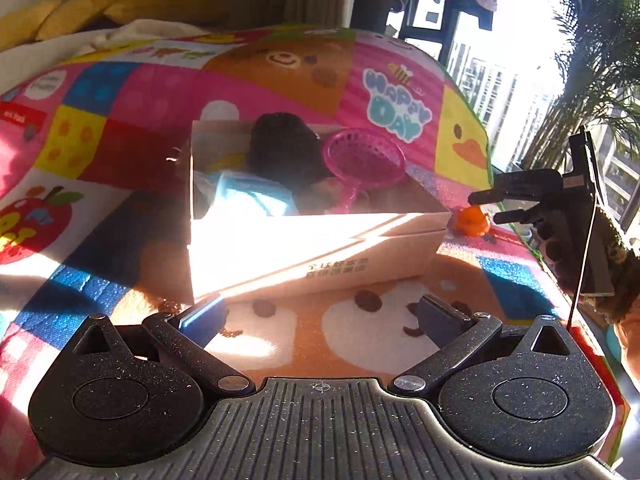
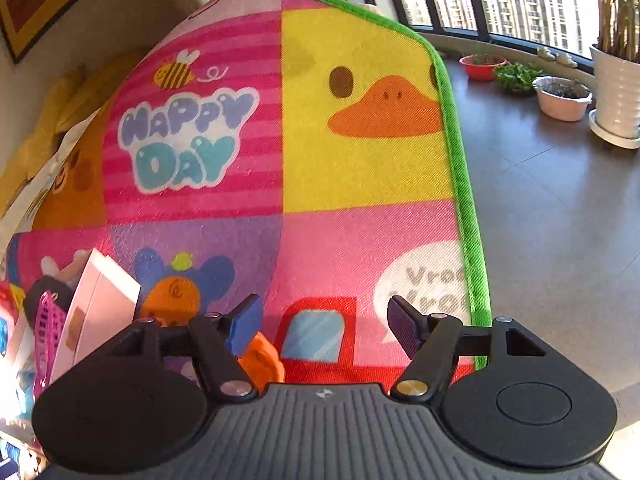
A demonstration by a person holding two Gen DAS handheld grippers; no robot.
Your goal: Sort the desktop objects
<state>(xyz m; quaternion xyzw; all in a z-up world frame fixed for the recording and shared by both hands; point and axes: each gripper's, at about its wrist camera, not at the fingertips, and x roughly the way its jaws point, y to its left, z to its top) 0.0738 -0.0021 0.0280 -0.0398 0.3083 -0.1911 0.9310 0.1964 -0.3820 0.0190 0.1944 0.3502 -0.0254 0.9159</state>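
Observation:
A cardboard box (image 1: 320,248) stands on the colourful play mat (image 1: 120,128). It holds a pink scoop basket (image 1: 362,160), a dark round object (image 1: 284,148) and a light blue item (image 1: 252,196). An orange toy (image 1: 472,220) lies on the mat at the box's right corner. My left gripper (image 1: 320,316) is open and empty, just before the box. My right gripper (image 1: 490,206) shows at the right, open, its tips beside the orange toy. In the right wrist view the right gripper (image 2: 322,320) is open over the mat, with the orange toy (image 2: 260,356) by its left finger and the box (image 2: 100,304) to the left.
The mat's green edge (image 2: 460,152) borders a grey floor (image 2: 560,220) on the right. Plant pots (image 2: 562,98) and a white planter (image 2: 618,92) stand by the windows. Yellow cushions (image 1: 80,8) lie behind the mat.

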